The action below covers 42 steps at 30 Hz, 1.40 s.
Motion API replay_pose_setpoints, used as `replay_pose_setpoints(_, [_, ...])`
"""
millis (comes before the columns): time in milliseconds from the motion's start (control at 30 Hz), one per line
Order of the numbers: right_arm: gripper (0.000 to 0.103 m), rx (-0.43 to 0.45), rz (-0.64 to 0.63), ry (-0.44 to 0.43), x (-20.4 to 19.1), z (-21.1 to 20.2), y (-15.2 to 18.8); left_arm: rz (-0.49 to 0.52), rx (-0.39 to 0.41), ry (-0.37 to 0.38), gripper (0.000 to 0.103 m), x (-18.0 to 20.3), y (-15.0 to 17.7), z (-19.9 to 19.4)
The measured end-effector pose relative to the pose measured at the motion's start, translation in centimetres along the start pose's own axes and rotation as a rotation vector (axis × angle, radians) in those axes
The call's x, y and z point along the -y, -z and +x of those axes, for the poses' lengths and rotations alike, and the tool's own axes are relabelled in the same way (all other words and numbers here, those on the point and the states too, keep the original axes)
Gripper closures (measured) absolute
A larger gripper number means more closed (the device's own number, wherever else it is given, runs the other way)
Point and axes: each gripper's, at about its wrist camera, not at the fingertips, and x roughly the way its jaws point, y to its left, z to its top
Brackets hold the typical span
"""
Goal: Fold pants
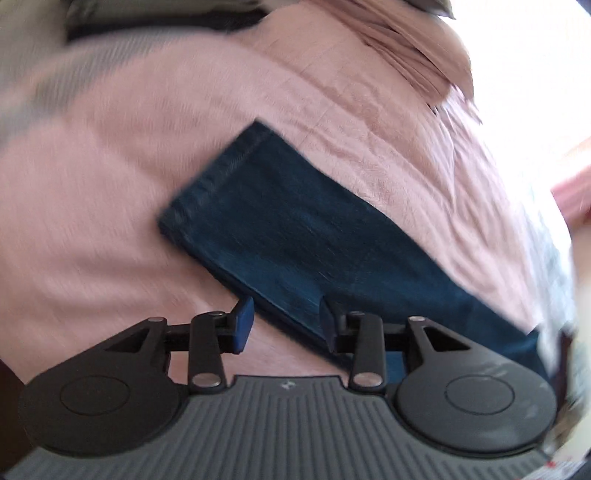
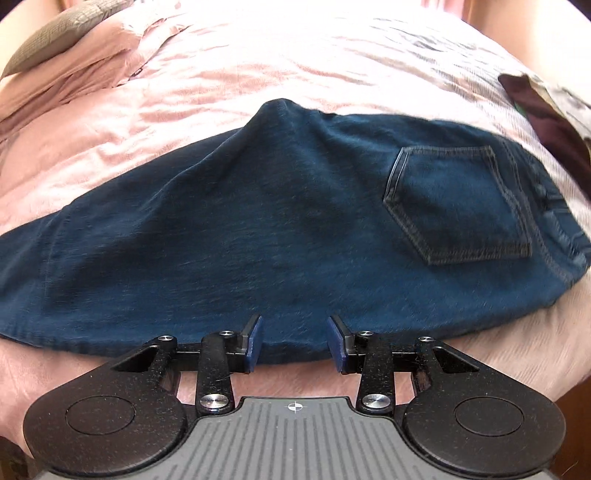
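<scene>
On pink bedding [image 2: 258, 74]: 1 pr jeans [image 2: 258, 221] (1 pocket [image 2: 461, 206] showing); 2 hand-held grippers [image 1: 286, 325] [image 2: 297, 343], both part-open, holding nothing.

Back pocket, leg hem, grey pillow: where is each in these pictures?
Back pocket [image 2: 458, 205], right wrist view, middle of the stitched patch.
Leg hem [image 1: 212, 173], left wrist view, on the stitched band at the leg's end.
Grey pillow [image 2: 59, 35], right wrist view, on its top face.

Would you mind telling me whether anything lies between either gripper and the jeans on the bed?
Nothing visible does. The left gripper has its jaws apart over the near edge of the jeans' leg, and the right gripper sits open at the near edge of the jeans. Only pink bedding surrounds them.
</scene>
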Motion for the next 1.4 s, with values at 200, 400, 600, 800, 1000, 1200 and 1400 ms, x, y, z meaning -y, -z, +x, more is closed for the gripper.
replay_pose_setpoints(200, [0.068, 0.028, 0.028, -0.003, -0.2, 0.0, -0.3, -0.282, 0.064, 0.091, 0.071, -3.6, 1.5, 2.3])
replay_pose_setpoints(400, [0.068, 0.045, -0.102, -0.062, -5.0, 0.5, -0.1, -0.232, 0.185, 0.145, 0.094, -3.0, 1.4, 1.5])
replay_pose_setpoints(600, [0.067, 0.021, -0.208, -0.220, -13.3, 2.0, 0.5, -0.175, 0.145, 0.105, 0.087, -3.8, 0.8, 2.9])
replay_pose_setpoints(800, [0.066, 0.035, -0.299, -0.218, -19.1, 2.8, 2.0, -0.183, 0.163, 0.116, 0.087, -4.1, 0.8, 3.3])
replay_pose_setpoints(1000, [0.063, 0.029, -0.300, -0.220, -18.7, 2.7, 1.7, -0.126, 0.194, 0.100, 0.095, -3.2, 0.3, 3.3])
replay_pose_setpoints(1200, [0.063, 0.046, -0.063, -0.205, -10.8, 1.0, 0.2, 0.170, 0.283, 0.018, 0.097, 1.5, 0.2, 0.7])
replay_pose_setpoints(1400, [0.063, 0.089, 0.135, -0.063, 1.6, -1.6, -1.1, 0.512, 0.382, 0.025, 0.099, 10.7, 0.1, -1.8])
